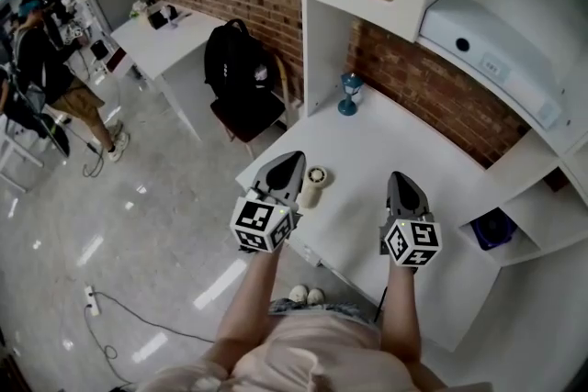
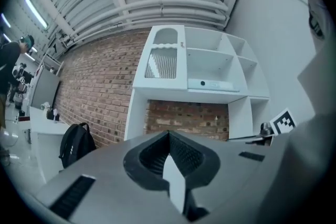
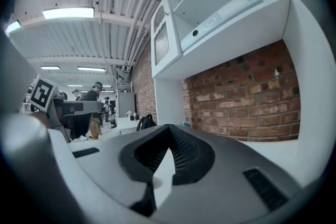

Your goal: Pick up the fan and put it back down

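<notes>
The fan [image 1: 349, 94] is small and blue. It stands upright on its foot at the far side of the white table [image 1: 386, 151], close to the brick wall. Both grippers hover over the table's near part, well short of the fan. My left gripper [image 1: 294, 157] has its jaws closed tip to tip with nothing between them, and the left gripper view [image 2: 169, 134] shows the same. My right gripper [image 1: 401, 177] is also shut and empty; in the right gripper view its tips [image 3: 169, 127] meet. Neither gripper touches the fan.
A cream cylinder [image 1: 315, 186] stands just right of the left gripper. A black backpack [image 1: 241, 69] sits on a chair left of the table. White shelves [image 1: 514, 170] wrap the right side and hold a white device [image 1: 487, 60]. A person [image 1: 46, 60] stands far left.
</notes>
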Tool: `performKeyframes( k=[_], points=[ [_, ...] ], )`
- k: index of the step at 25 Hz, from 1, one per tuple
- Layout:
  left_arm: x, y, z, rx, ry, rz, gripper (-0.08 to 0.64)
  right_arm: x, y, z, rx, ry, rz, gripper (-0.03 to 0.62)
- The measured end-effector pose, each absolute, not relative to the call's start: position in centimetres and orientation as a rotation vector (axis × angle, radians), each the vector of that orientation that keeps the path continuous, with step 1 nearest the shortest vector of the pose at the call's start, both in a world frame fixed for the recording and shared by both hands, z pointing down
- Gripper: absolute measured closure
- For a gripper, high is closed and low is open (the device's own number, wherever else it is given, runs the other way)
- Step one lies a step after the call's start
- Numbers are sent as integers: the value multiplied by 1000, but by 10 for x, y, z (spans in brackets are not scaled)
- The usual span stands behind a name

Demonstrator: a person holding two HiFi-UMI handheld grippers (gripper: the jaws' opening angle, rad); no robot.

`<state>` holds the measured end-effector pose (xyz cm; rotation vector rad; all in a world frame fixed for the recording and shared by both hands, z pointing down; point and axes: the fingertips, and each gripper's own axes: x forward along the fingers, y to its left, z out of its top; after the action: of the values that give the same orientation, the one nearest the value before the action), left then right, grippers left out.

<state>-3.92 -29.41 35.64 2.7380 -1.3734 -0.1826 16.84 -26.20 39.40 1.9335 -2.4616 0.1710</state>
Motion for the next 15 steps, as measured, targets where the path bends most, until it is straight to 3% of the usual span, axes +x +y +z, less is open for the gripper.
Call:
performKeyframes(
  k=[15],
  points=[
    [-42,-300,357,2732,-1381,-139,532,206,-243,368,2086,-2430,29,578]
  ],
)
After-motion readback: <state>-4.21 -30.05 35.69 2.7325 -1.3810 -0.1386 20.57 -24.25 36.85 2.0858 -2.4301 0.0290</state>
